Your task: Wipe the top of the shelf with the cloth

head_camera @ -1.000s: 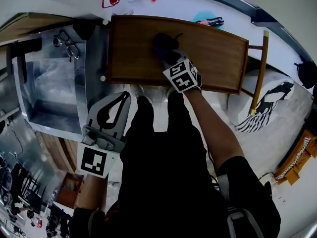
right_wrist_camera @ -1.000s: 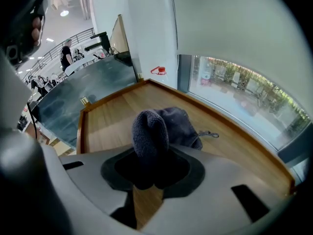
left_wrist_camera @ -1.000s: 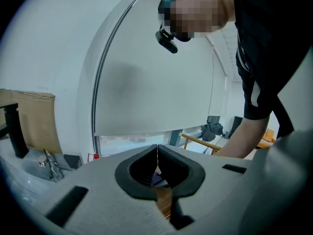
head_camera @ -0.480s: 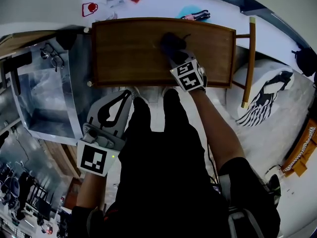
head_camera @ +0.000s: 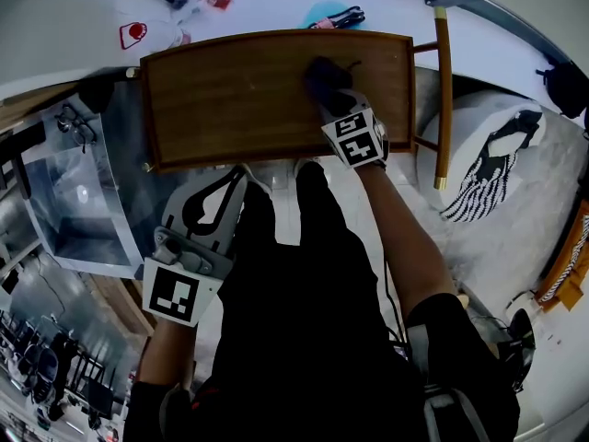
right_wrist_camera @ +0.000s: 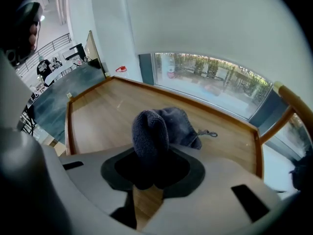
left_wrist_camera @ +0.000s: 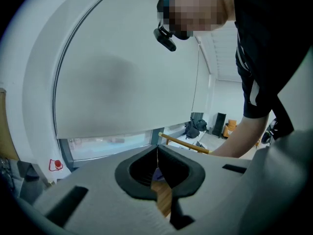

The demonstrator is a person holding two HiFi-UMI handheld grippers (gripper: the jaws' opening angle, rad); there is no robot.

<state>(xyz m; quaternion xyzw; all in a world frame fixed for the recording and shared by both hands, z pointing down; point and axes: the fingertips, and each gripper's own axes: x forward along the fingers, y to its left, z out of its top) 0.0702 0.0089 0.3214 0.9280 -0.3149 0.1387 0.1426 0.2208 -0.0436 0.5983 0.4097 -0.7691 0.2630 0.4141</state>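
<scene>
The wooden shelf top lies ahead of me, with a raised rim. A dark grey cloth rests on its right half. My right gripper is shut on that cloth and presses it to the wood. In the right gripper view a bunched fold of the cloth rises out of the right gripper, and the shelf top stretches beyond it. My left gripper hangs shut and empty beside my left leg, short of the shelf. In its own view the left gripper shows both jaws meeting.
A metal and glass table with eyeglasses stands left of the shelf. A wooden chair rail and a patterned cushion lie to the right. A teal item and a white bag sit behind.
The right gripper has slid the cloth rightwards along the shelf top, from near the middle to the right half. The left gripper has stayed where it was.
</scene>
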